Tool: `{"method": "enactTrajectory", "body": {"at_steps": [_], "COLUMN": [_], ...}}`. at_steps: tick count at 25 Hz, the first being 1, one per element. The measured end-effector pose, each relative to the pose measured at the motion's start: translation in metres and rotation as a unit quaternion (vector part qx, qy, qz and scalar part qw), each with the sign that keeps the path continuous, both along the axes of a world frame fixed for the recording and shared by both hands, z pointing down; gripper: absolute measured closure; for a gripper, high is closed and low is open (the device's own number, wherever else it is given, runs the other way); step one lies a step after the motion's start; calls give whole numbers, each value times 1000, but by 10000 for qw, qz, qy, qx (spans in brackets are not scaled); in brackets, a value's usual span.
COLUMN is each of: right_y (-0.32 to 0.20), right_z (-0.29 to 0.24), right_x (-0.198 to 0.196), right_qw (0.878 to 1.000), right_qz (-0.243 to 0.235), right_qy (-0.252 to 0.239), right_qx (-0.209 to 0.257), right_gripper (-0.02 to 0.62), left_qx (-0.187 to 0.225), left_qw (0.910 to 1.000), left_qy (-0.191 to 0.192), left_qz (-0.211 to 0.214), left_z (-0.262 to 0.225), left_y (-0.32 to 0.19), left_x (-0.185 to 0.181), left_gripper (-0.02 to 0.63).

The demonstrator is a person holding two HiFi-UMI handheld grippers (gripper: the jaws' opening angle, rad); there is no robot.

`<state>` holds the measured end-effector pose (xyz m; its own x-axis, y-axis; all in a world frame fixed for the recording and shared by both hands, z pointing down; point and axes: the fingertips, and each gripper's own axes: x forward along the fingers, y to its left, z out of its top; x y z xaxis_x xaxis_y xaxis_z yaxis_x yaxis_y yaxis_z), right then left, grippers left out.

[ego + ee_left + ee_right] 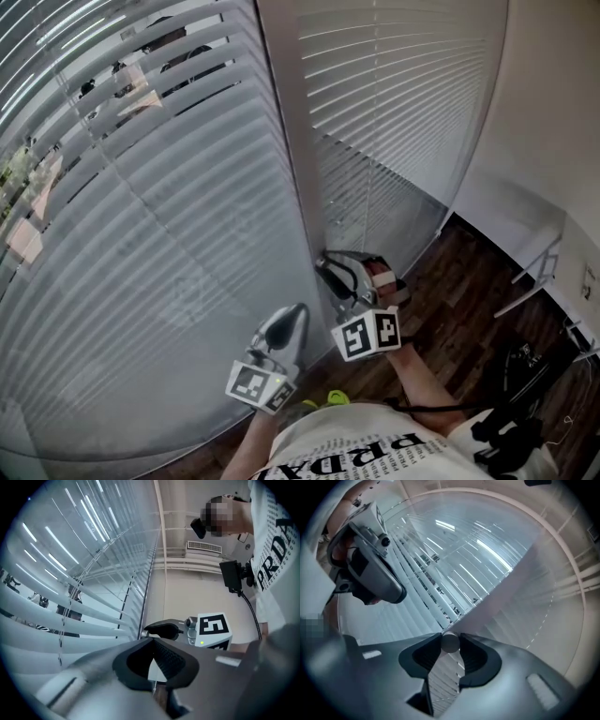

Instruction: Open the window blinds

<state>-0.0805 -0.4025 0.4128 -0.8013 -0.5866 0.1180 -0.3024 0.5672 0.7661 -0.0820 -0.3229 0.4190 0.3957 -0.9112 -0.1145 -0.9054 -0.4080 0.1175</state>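
White slatted blinds cover two panes, a wide left blind and a narrower right blind, with a pale frame post between them. The upper left slats are tilted and show the outdoors. My right gripper is low beside the post. In the right gripper view its jaws are shut on the round end of the tilt wand. My left gripper sits just below and to the left. Its pads meet at the tips, with a thin pale cord running between them.
Dark wood floor runs along the foot of the window. A white wall and a white metal frame stand at the right, with black cables and gear beside my body. A ceiling vent shows overhead.
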Motion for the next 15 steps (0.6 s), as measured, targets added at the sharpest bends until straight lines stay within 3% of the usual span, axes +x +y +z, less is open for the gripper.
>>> {"method": "enactTrajectory", "body": {"at_steps": [9,15], "right_y": [-1,-3], "right_z": [-1,-2], "right_x": [1,3], "right_qw": [9983,9876], "right_qz": [52,-30], "right_qy": [-440,-1070], "right_qx": [-377,-1145], "right_gripper": [465,465], "left_qx": [-21,-28], "left_qw": [10000,10000], "left_qy": [44,46], "left_qz": [-26,-53], "left_z": [3,2], "left_y": [-3,-3], "left_x": [-1,-2], "left_gripper": [614,615]}}
